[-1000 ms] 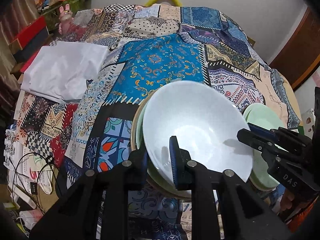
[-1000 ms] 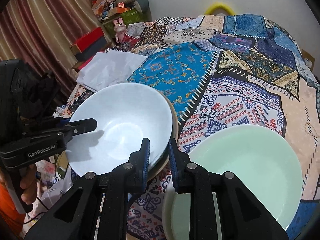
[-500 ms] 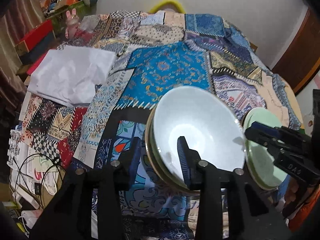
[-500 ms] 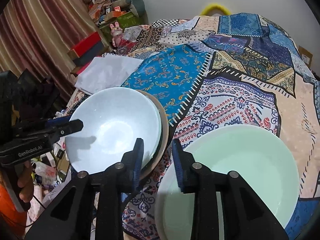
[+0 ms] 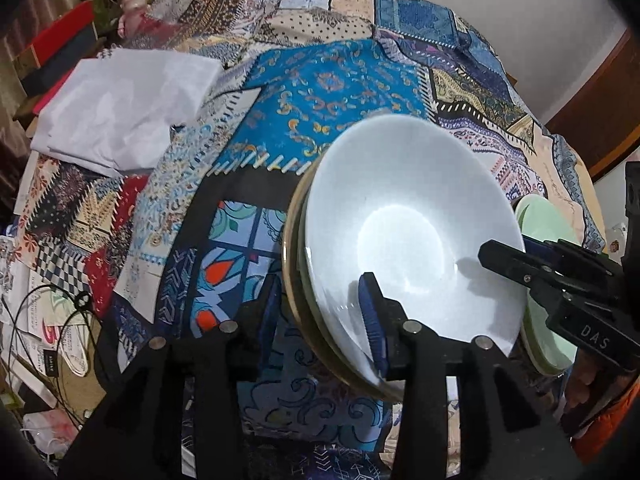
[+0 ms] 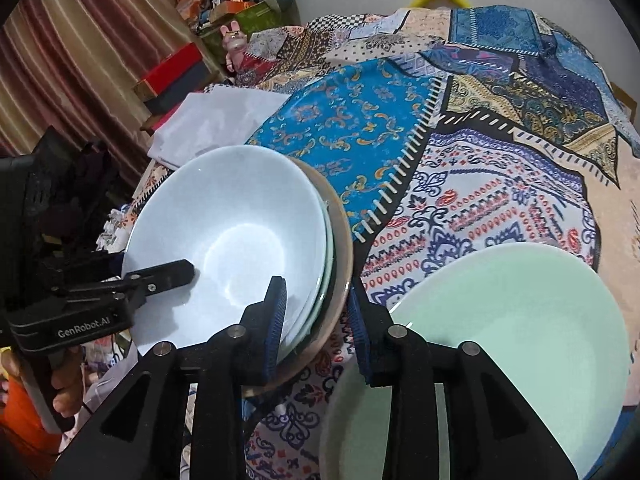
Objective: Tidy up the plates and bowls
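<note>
Patchwork tablecloth (image 5: 328, 80) covers the round table, folded white cloth (image 5: 120, 108) at about 10 o'clock in the left wrist view. White bowl (image 5: 408, 232) sits on top of a stack of dishes (image 5: 298, 280) near the table's front edge; pale green plate (image 6: 516, 328) lies just beside it at 3 o'clock. Left gripper (image 5: 320, 316) jaws parted and straddling the stack's near rim at its 7 o'clock (one finger inside the bowl, one outside, no clamp visible). Right gripper (image 6: 316, 316) likewise open, straddling the stack's rim on the side toward the green plate, right finger over the plate's edge. Both equally near; stack is round, so no long axis, and a two-sided rim pinch looks like the next call
</note>
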`<action>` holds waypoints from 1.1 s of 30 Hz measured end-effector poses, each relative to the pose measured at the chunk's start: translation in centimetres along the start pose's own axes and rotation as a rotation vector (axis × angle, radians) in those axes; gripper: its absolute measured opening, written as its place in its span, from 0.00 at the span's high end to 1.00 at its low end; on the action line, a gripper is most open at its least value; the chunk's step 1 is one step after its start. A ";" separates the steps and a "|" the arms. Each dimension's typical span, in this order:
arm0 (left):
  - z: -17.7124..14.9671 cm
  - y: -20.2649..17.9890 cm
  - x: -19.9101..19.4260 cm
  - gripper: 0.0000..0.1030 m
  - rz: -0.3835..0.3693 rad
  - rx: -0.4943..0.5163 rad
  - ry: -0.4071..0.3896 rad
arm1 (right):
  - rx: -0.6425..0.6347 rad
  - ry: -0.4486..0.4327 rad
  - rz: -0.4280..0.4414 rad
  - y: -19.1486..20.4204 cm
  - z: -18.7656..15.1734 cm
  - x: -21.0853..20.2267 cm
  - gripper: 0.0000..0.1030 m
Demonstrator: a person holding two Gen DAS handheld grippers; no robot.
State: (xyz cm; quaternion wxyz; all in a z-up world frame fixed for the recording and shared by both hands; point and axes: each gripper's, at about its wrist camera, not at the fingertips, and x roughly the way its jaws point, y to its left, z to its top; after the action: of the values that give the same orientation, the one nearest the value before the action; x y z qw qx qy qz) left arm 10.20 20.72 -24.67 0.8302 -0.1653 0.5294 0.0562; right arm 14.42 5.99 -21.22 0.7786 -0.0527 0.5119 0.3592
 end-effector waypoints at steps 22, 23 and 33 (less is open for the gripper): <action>0.1 -1.6 -0.4 0.60 -0.017 -0.008 0.003 | 0.047 -0.022 -0.009 -0.5 0.4 0.2 0.71; 0.1 -1.7 -0.5 0.60 -0.019 -0.009 0.001 | 0.047 -0.027 -0.010 -0.4 0.4 0.1 0.71; 0.7 -4.0 -3.2 0.60 -0.026 0.028 -0.065 | 0.069 -0.099 -0.006 -0.9 0.3 -3.0 0.71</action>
State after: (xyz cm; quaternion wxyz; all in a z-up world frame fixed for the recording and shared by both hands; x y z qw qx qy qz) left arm 10.53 17.42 -20.66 0.8499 -0.1587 0.5006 0.0435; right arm 14.54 3.91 -18.81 0.8053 -0.0098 0.4847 0.3412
